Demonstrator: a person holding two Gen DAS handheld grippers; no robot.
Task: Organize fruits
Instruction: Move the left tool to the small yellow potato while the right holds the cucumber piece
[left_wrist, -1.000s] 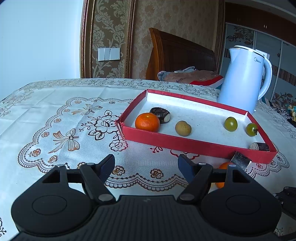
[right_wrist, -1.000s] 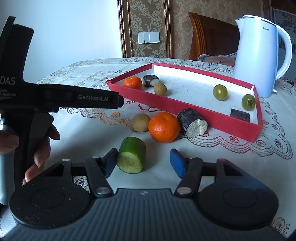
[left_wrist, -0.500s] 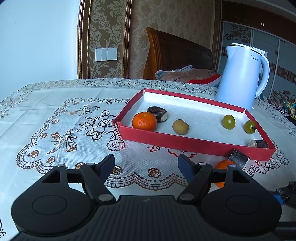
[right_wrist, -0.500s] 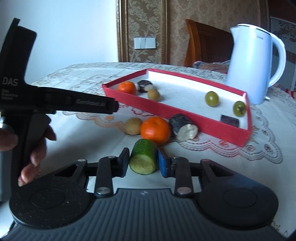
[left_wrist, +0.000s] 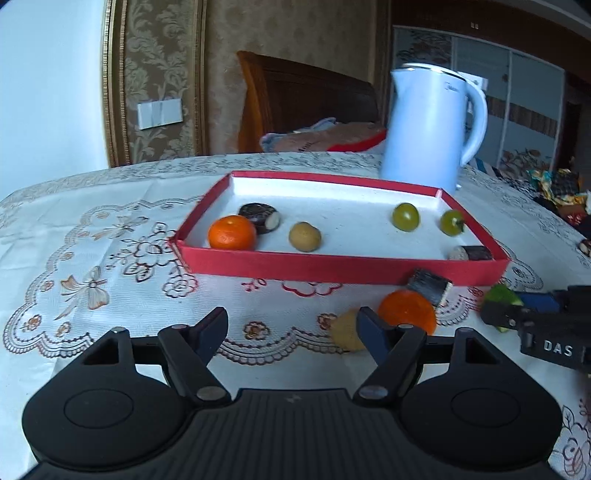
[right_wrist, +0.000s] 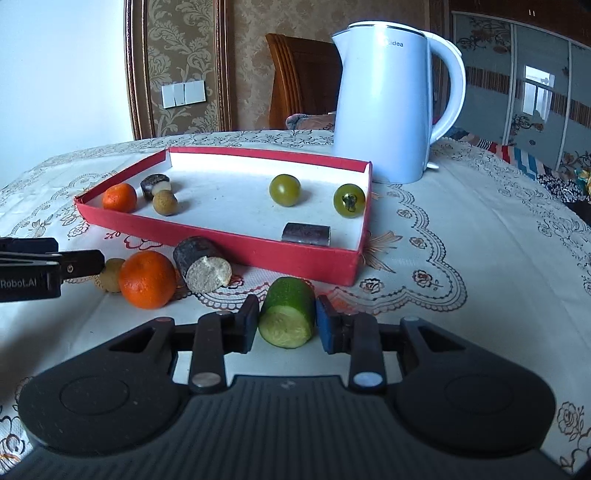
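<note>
— What does the right claw (right_wrist: 286, 325) have?
— It squeezes the green chunk (right_wrist: 288, 317) (cut end facing us), with the red tray (right_wrist: 258, 254) at 12 o'clock.
— And the left claw (left_wrist: 291, 325)?
— Wide apart, holding nothing; the loose orange (left_wrist: 406, 312) sits at 2 o'clock.

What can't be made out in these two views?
- Left wrist view: the small yellow-brown fruit is half hidden behind a finger of the left hand-held gripper.
- Same view: cucumber piece mostly covered by the right hand-held gripper.
- Right wrist view: whether the cucumber piece is lifted.
</note>
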